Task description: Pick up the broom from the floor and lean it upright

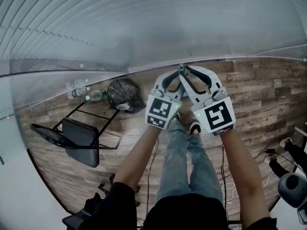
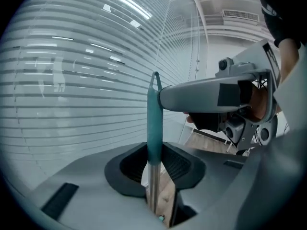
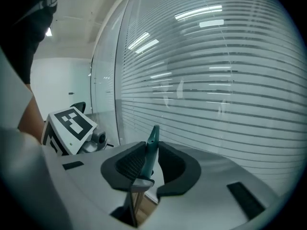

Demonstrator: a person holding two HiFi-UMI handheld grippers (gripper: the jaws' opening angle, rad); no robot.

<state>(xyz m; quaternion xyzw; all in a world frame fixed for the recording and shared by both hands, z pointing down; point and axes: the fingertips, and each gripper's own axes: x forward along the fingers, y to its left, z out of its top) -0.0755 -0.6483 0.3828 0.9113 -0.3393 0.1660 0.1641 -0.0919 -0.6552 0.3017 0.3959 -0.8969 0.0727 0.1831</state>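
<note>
The broom stands upright, and only its handle shows: a teal grip (image 2: 154, 123) over a bare metal pole (image 2: 153, 186). In the head view its top (image 1: 182, 69) pokes out where both grippers meet. My left gripper (image 2: 154, 164) is shut on the handle just where the teal grip ends. My right gripper (image 3: 149, 164) is shut on the teal tip (image 3: 153, 140), a little higher up. In the head view the left gripper (image 1: 177, 79) and the right gripper (image 1: 187, 77) sit side by side close to the glass wall. The broom head is hidden.
A striped glass wall (image 1: 144, 28) rises right in front. A folded black chair (image 1: 76, 135), a black rubbish bag (image 1: 123, 95) and plastic bottles (image 1: 87, 94) lie to the left on the wood floor. Cables (image 1: 224, 176) and dark gear (image 1: 292, 186) are at the right.
</note>
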